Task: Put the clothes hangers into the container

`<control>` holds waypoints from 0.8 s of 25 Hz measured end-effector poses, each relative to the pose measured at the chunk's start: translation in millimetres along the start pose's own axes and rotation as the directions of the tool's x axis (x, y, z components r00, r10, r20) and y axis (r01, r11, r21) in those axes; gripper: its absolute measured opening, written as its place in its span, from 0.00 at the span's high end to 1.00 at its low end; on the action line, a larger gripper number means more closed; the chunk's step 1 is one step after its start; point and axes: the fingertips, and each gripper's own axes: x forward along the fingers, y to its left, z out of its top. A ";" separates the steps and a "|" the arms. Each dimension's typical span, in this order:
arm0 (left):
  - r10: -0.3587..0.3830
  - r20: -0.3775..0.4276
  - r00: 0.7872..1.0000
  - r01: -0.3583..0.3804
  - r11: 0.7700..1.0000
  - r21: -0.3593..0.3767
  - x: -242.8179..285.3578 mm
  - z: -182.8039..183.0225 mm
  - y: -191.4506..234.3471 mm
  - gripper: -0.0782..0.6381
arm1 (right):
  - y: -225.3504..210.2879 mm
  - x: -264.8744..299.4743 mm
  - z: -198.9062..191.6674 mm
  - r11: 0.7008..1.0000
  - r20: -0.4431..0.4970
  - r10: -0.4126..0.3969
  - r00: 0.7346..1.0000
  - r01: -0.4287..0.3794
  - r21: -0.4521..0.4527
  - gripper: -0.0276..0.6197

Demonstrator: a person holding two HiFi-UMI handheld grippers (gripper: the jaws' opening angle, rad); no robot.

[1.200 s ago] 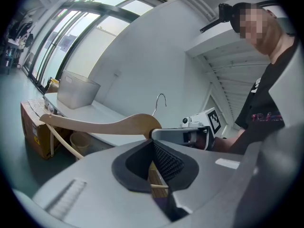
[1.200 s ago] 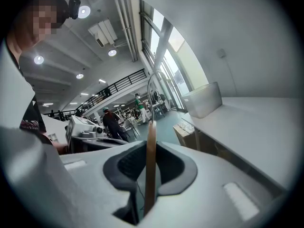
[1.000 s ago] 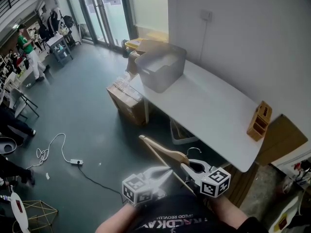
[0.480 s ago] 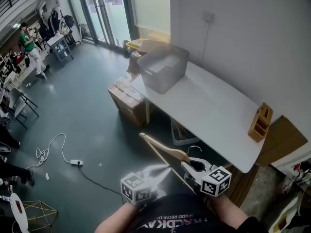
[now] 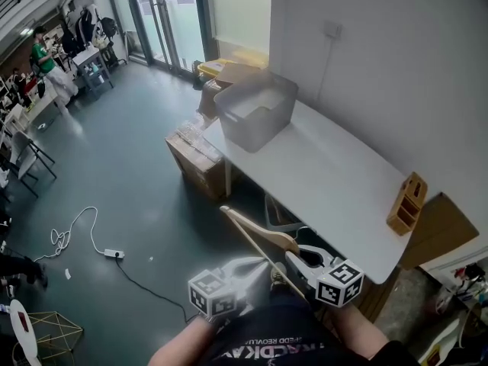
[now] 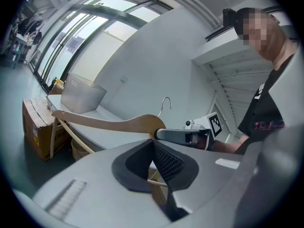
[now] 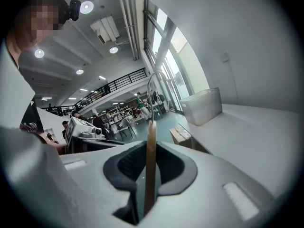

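Head view first: you've got one wooden clothes hanger (image 5: 255, 227) held low in front of you, just off the near edge of the white table (image 5: 335, 174) and not over it. It's smooth pale wood with a curved, flat shoulder piece, a thin round rod underneath and a bent wire hook on top.

Your right gripper (image 5: 293, 259) is the one doing the work. The right gripper view shows the flat wood edge-on between the dark ribbed pads, which are clamped against it on both sides, with the hook sticking up beyond. Your left gripper (image 5: 258, 268) has its jaws pinched nearly together, and in the left gripper view the hanger's thin lower rod runs between the pads.

The container (image 5: 252, 132) is a frosted, translucent grey plastic tub with rounded corners, sitting at the far end of the table, well away from the hanger. At the other end there's a small wooden organiser (image 5: 406, 193) with slots. A taped cardboard box (image 5: 191, 155) sits on the grey floor beside the table, under the tub's end.

Writing-wise there's not much. Each gripper's cube only has black-and-white square markers on it. Your black shirt has white print at the bottom of the frame, but it's upside down and cut off, so I can't read it whole.
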 end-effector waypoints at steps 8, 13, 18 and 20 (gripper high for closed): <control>0.021 0.030 0.999 -0.021 1.000 -0.003 35.1 27.3 24.6 0.89 | -39.2 17.1 35.6 0.999 -0.012 0.023 1.000 -0.023 -0.045 0.87; 0.035 0.033 0.999 -0.035 0.999 0.000 60.1 44.4 44.0 0.89 | -66.3 31.6 53.9 0.997 -0.019 0.042 0.999 -0.043 -0.066 0.87; 0.054 0.021 0.998 -0.054 0.999 -0.002 87.7 62.3 61.6 0.89 | -96.9 41.8 75.7 0.995 -0.022 0.058 0.998 -0.059 -0.075 0.87; 0.061 0.012 0.998 -0.061 0.998 0.001 101.3 69.4 68.8 0.89 | -112.1 46.5 83.5 0.995 -0.020 0.068 0.997 -0.070 -0.076 0.87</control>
